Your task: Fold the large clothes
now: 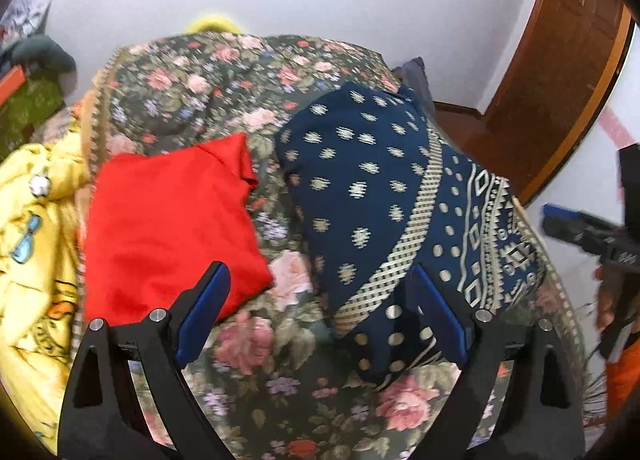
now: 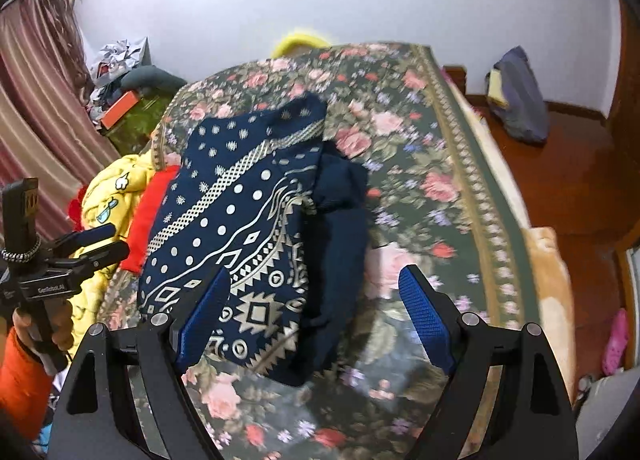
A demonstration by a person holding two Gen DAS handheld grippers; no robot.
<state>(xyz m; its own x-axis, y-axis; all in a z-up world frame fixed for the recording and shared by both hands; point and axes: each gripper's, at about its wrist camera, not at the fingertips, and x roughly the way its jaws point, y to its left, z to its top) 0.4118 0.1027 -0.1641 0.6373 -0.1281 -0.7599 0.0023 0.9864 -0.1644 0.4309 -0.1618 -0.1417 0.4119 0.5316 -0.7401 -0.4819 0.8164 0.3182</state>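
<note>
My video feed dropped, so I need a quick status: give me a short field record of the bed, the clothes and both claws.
surface: floral bedspread
work item: navy patterned garment, folded into a bundle on the bedspread
other clothes: red garment folded beside it; yellow garment at the bed's edge
left claw: open, empty, over the navy garment's near corner
right claw: open, empty, over the navy garment's near end

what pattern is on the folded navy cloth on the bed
Cream dots, lattice bands and geometric diamonds on the folded navy cloth; clearest in the right wrist view.
</note>
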